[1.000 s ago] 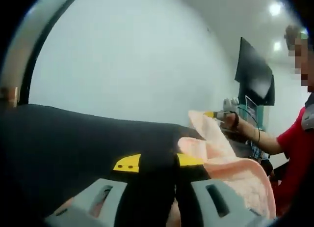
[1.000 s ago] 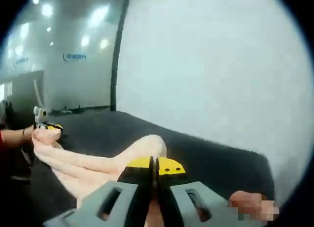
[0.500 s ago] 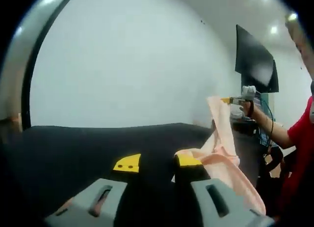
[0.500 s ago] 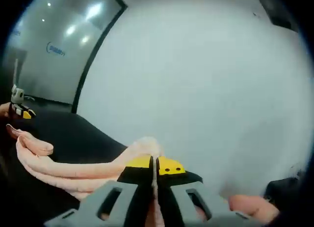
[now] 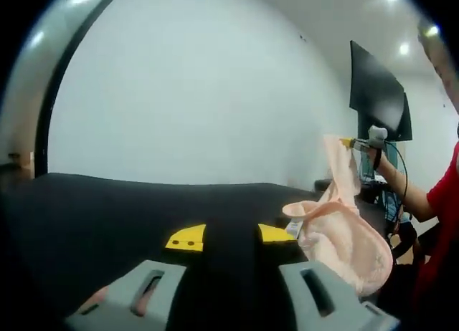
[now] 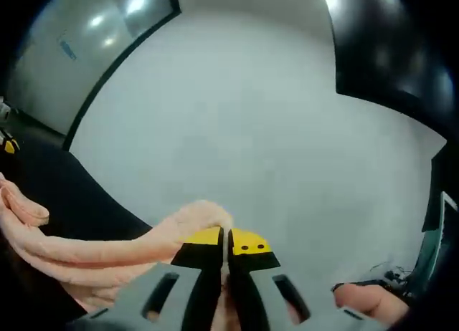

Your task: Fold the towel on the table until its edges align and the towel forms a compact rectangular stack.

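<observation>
Folding well from here, by my judgement, means keeping both pinched corners level and the edge between them taut, then carrying them together over the black tabletop (image 5: 107,209) so the edges meet squarely. From left to right: the left gripper (image 5: 229,238), with yellow-tipped black jaws, shows a dark gap between its tips, and the soft peach-pink terry towel (image 5: 344,234) hangs just beside its right jaw; whether it grips the cloth I cannot tell. The towel rises to the right gripper (image 5: 356,142), held aloft in a hand. In the right gripper view, the right gripper (image 6: 224,239) has its jaws pressed together on the towel (image 6: 86,252), which is lifted off the table.
</observation>
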`<control>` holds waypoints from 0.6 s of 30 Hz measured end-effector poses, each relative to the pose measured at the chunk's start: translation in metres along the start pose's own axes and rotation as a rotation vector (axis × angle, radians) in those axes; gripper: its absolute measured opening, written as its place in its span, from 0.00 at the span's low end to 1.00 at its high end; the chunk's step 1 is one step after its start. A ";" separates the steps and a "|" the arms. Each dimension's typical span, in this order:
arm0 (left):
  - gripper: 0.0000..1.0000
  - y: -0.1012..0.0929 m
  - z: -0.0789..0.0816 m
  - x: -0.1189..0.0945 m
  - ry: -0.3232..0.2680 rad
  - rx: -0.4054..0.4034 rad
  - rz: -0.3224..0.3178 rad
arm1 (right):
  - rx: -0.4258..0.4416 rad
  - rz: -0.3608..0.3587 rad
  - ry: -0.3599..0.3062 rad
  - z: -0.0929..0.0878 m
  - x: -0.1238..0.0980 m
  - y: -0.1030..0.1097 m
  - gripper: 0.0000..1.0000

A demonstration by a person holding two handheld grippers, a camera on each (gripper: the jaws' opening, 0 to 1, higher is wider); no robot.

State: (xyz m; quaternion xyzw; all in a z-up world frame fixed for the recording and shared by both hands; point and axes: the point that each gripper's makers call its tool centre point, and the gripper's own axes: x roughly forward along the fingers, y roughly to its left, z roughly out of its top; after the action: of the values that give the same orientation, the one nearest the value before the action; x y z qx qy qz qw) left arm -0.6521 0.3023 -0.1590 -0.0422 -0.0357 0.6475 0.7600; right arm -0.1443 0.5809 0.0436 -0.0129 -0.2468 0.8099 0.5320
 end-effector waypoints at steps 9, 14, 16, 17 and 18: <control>0.27 -0.006 -0.016 0.008 0.061 0.086 -0.023 | -0.059 0.274 -0.043 -0.024 -0.044 0.112 0.01; 0.28 -0.017 -0.025 0.009 0.096 0.098 -0.054 | -0.173 0.371 -0.008 -0.052 -0.085 0.157 0.01; 0.28 -0.016 -0.024 0.007 0.084 0.074 -0.052 | -0.179 0.376 0.017 -0.066 -0.101 0.164 0.01; 0.28 -0.012 -0.022 0.007 0.075 0.058 -0.049 | -0.169 0.409 0.022 -0.072 -0.111 0.170 0.01; 0.28 -0.010 -0.021 0.006 0.065 0.044 -0.048 | -0.157 0.440 0.032 -0.077 -0.123 0.177 0.01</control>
State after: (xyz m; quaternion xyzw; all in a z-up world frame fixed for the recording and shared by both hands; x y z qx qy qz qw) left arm -0.6393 0.3065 -0.1787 -0.0458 0.0022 0.6279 0.7769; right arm -0.2210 0.4485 -0.1269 -0.1207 -0.2917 0.8844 0.3438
